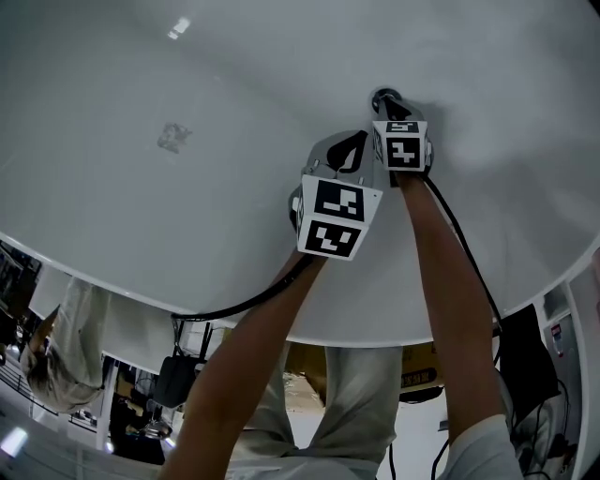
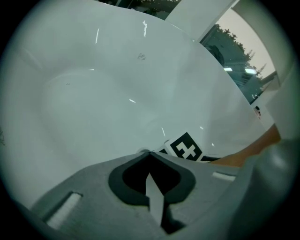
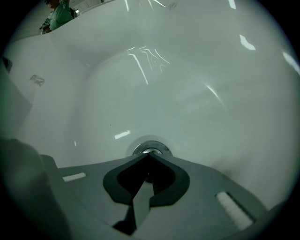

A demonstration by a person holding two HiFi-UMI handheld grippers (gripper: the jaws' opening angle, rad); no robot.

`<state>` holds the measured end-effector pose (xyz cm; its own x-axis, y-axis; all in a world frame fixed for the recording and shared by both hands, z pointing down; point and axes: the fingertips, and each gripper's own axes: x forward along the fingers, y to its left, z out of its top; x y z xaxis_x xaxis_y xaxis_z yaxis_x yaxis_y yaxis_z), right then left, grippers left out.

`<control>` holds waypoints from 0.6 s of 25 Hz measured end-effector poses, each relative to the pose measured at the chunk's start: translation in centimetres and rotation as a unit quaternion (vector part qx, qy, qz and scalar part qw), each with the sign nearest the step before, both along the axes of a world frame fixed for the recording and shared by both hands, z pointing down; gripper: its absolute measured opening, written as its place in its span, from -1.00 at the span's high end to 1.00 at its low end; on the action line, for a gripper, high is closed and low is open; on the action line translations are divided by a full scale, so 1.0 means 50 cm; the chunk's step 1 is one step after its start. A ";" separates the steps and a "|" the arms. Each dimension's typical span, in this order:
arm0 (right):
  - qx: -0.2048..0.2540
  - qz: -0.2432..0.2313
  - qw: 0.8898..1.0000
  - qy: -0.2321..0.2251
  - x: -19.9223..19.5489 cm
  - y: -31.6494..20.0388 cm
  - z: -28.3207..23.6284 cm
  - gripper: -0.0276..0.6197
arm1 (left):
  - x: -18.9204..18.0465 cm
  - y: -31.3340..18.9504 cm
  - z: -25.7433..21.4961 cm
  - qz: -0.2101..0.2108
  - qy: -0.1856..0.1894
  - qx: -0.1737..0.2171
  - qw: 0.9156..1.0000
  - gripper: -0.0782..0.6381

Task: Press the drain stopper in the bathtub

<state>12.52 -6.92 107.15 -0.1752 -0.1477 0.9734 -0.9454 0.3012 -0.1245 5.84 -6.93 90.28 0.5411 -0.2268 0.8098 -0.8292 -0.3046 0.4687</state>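
Observation:
A round chrome drain stopper [image 3: 150,148] sits in the floor of the white bathtub [image 1: 187,187]. In the head view the drain stopper [image 1: 386,97] shows just beyond my right gripper [image 1: 394,111]. My right gripper [image 3: 149,155] is shut, its joined tips right at the stopper's near edge; contact cannot be judged. My left gripper [image 1: 349,150] hangs a little nearer and to the left, above the tub floor. In its own view the left gripper [image 2: 149,152] is shut on nothing, with the right gripper's marker cube [image 2: 185,146] just past its tips.
The tub's curved rim [image 1: 141,295] runs across the near side, with a person's legs and cables below it. A faint mark [image 1: 172,137] lies on the tub floor at the left. Another person [image 3: 57,14] stands beyond the far rim.

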 end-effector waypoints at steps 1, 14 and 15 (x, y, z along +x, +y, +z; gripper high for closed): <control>-0.002 0.004 1.000 0.003 -0.002 0.003 0.005 0.91 | -0.007 0.006 0.011 -0.008 0.001 -0.007 1.000 0.78; -0.004 0.026 1.000 -0.001 -0.006 0.034 -0.042 0.91 | -0.010 0.032 -0.018 0.006 -0.012 -0.013 1.000 0.78; 0.000 0.029 1.000 -0.001 -0.006 0.029 -0.052 0.91 | -0.009 0.031 -0.025 0.008 -0.012 -0.011 1.000 0.78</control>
<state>12.23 -5.44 104.55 -0.1690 -0.1573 0.9730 -0.9608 0.2465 -0.1270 5.37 -5.38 89.04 0.5255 -0.1994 0.8271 -0.8349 -0.3076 0.4563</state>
